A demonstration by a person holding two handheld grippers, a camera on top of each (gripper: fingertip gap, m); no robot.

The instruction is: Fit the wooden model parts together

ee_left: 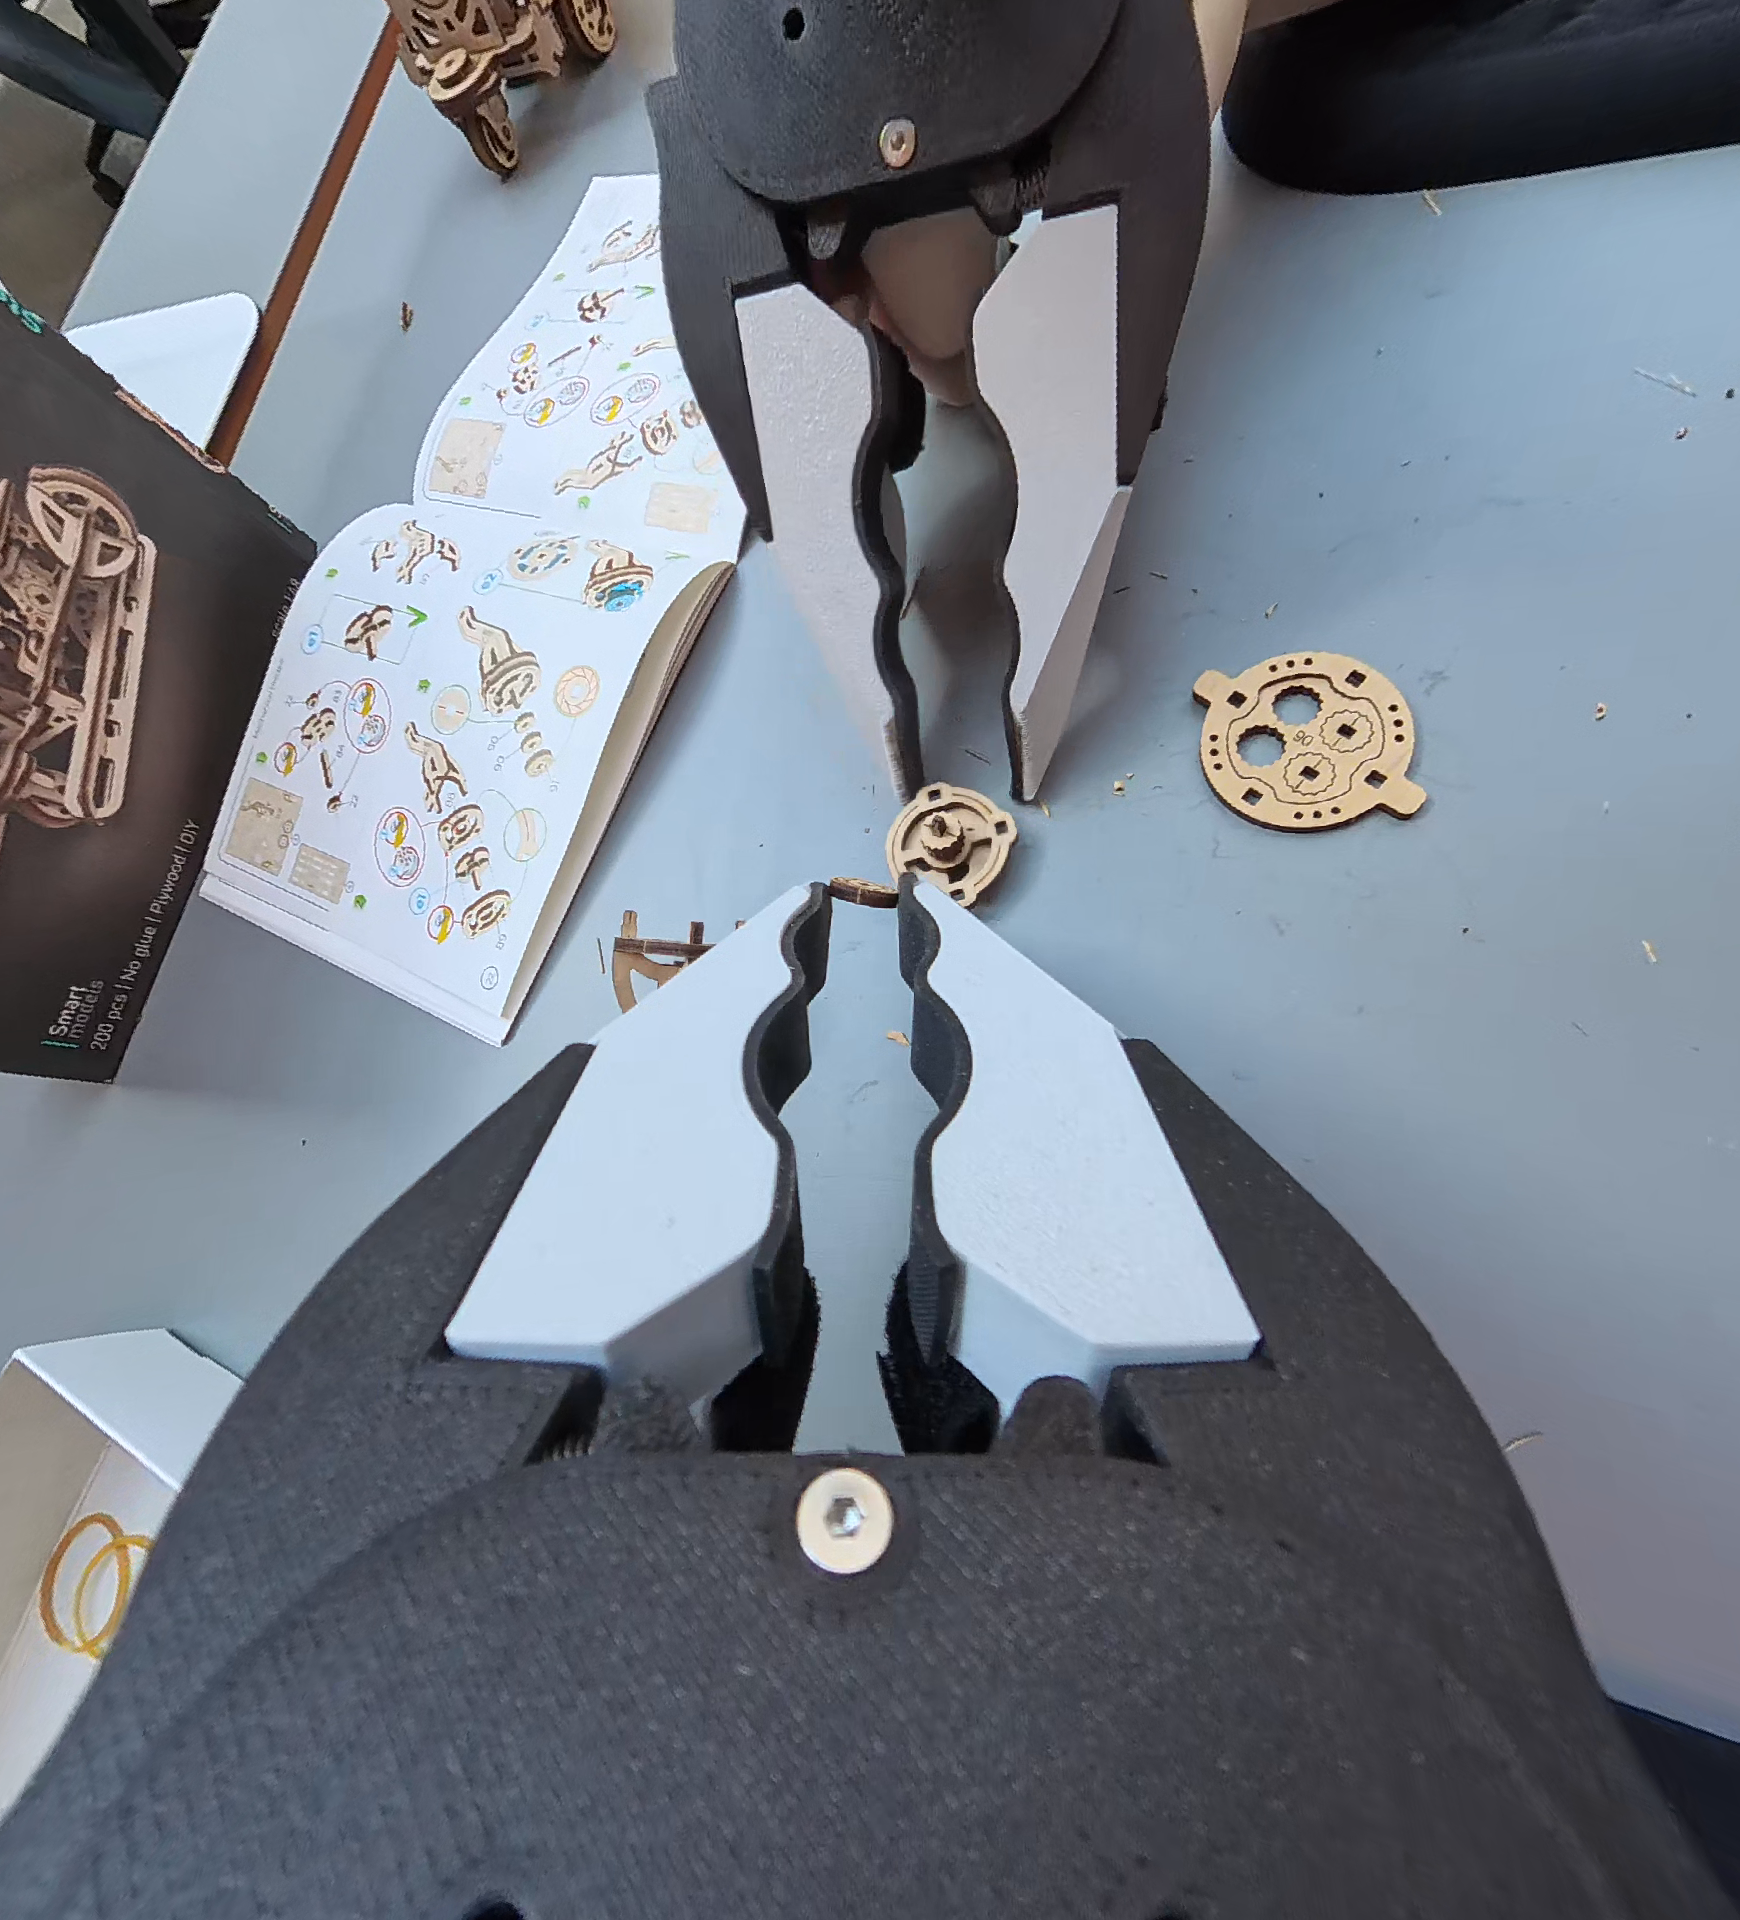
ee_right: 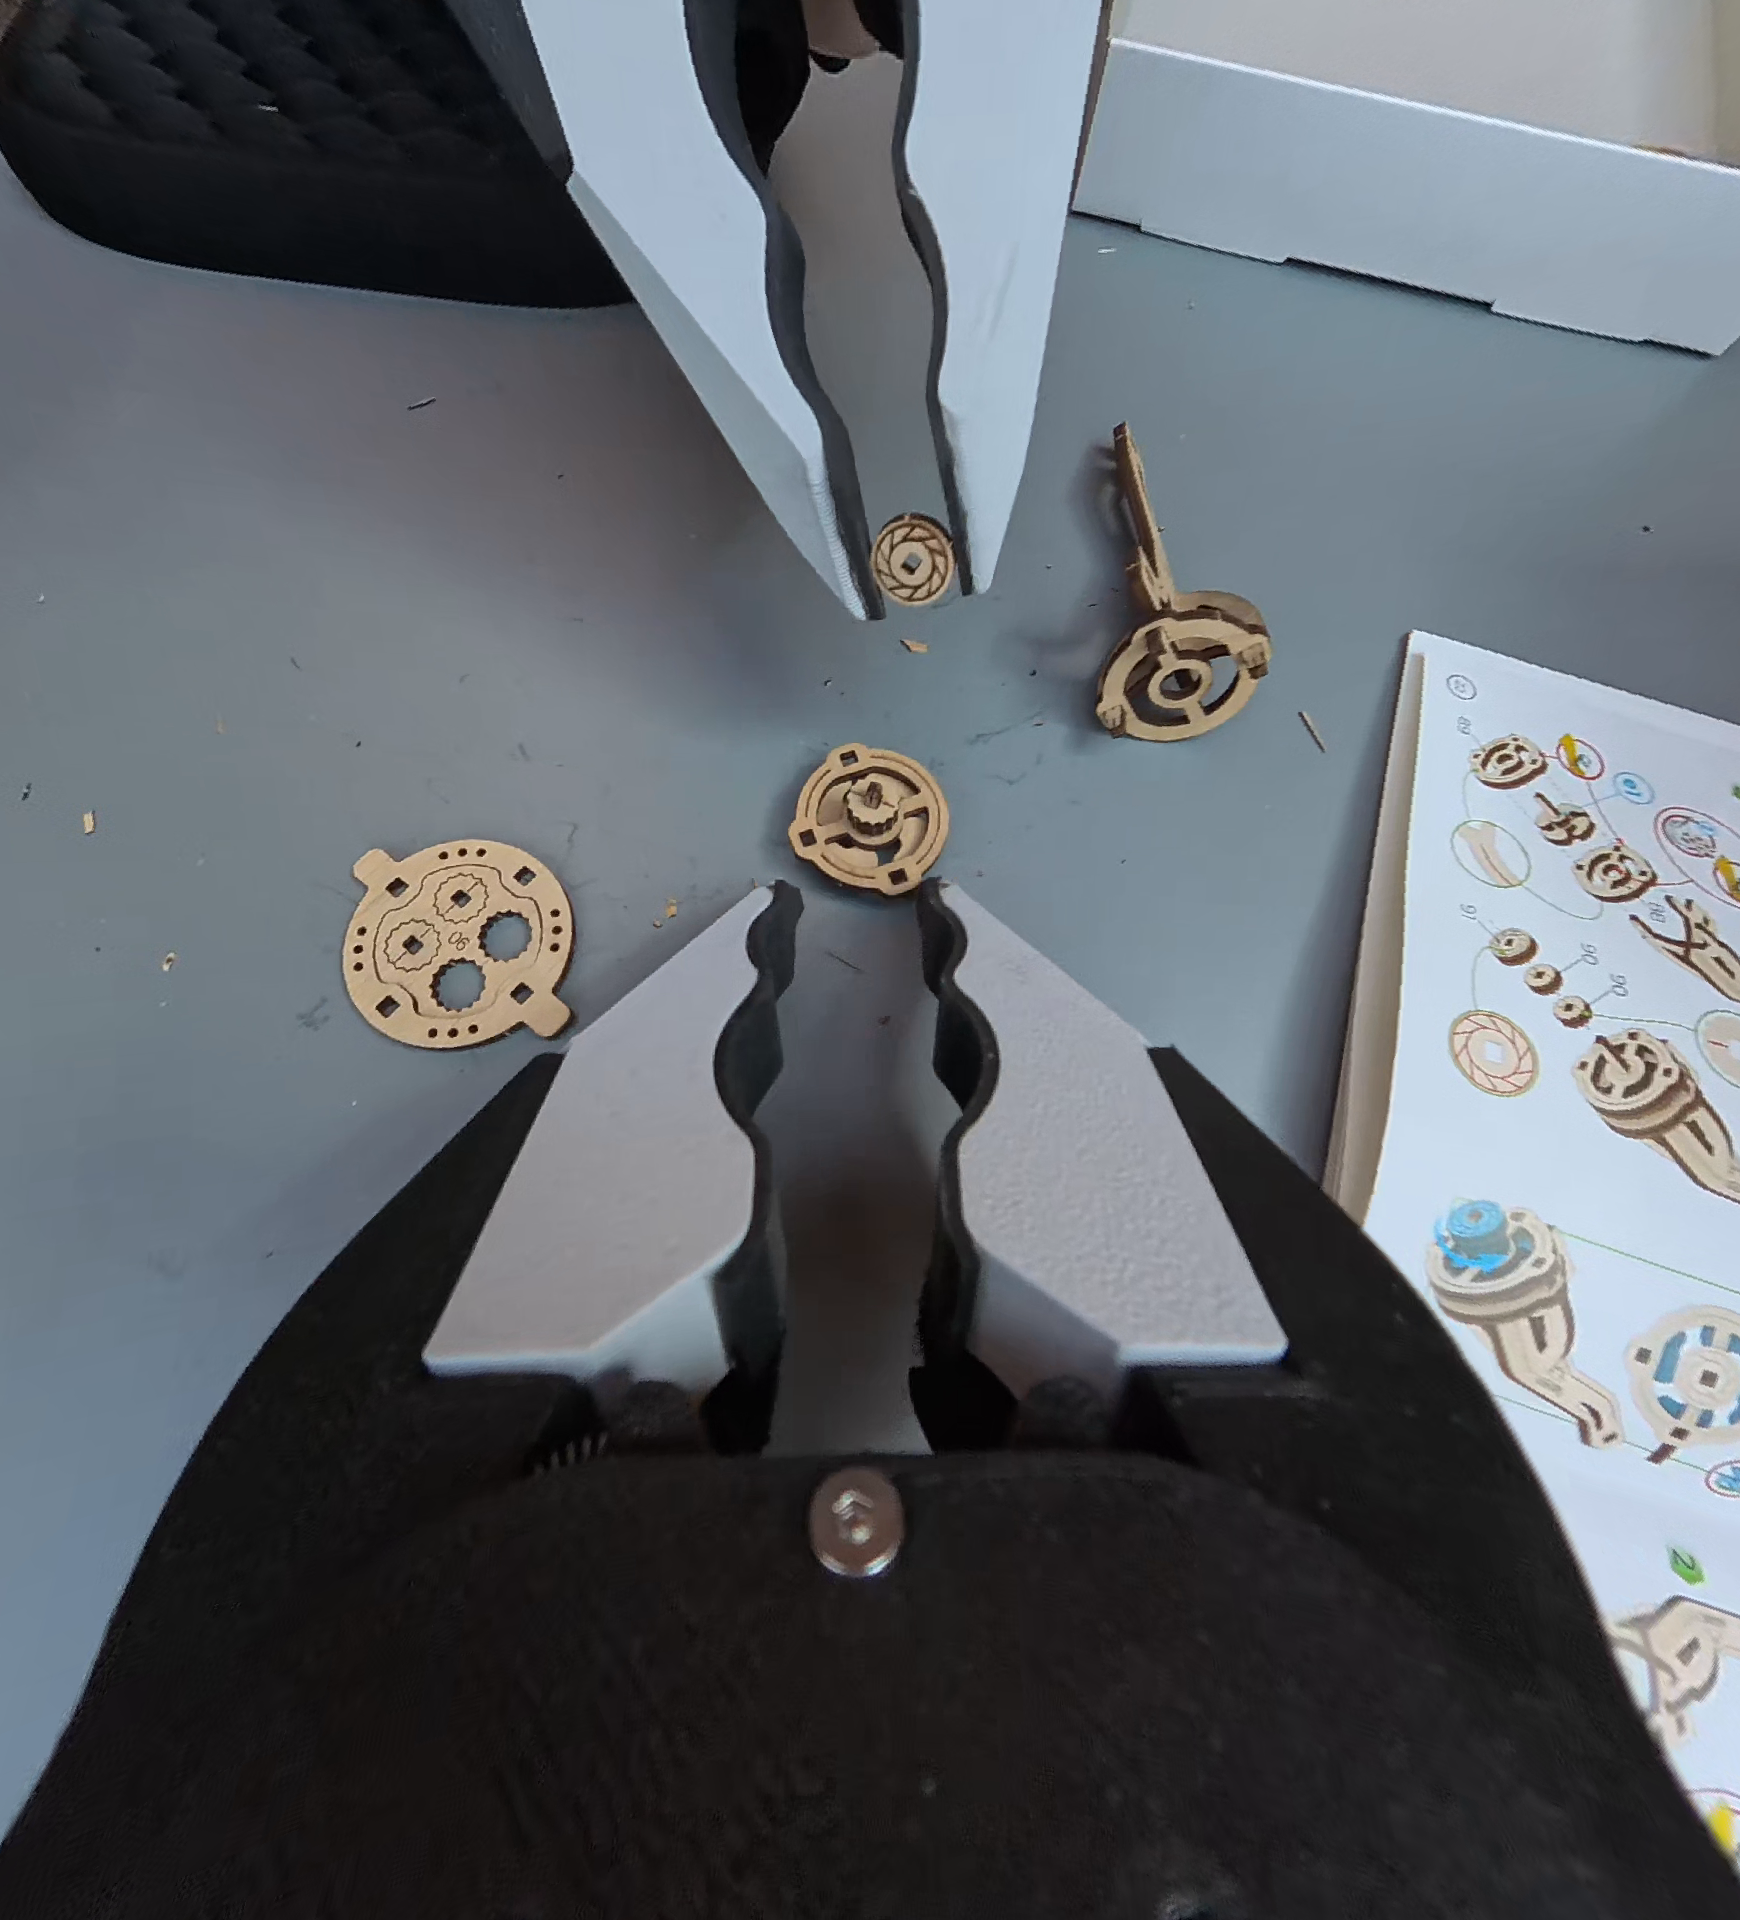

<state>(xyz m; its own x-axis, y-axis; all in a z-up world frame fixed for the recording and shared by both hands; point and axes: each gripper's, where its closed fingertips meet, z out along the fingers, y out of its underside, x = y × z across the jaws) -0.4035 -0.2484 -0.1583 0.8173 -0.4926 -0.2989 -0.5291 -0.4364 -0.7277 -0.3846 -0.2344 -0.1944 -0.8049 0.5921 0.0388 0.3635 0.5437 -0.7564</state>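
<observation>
Left gripper: jaws narrow, closed on a small wooden disc held by its edges; in the right wrist view the disc sits between the tips, upper centre of frame, its flat face with a square centre hole toward the camera; whether it touches the desk I cannot tell.

Right gripper: jaws moderately parted, holding nothing; tips just short of the round gear assembly, which lies flat on the grey desk at centre of frame, a small toothed hub standing up from its middle; the assembly lies between the two grippers, which point at each other.

Flat round plate with gear-shaped cutouts and two tabs: on the desk, left of centre in the right wrist view, well apart from the assembly.

Ring-and-arm subassembly: right of centre in the same view, its arm pointing toward the top of the frame.

Open instruction booklet: centre left in the left wrist view; dark product box at far left; finished wooden model at top left; white box top right in the right wrist view; wood splinters scattered over the desk.
</observation>
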